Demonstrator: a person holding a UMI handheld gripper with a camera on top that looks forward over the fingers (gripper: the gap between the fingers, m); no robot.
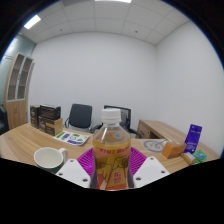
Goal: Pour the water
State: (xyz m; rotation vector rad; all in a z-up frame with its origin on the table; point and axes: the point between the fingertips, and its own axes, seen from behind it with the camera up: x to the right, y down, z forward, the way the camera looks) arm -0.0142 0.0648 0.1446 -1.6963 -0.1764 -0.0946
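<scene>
Office room, white walls, wooden table (25, 143) across lower frame. Bottle (111, 150) of amber liquid (white cap on) at bottom centre, upright, clenched between gripper (111, 172) pink pads. White cup (49, 158) lower left, near bottle. Blue box (192, 137) at right. Black chairs (80, 117) behind table, centre frame.
</scene>
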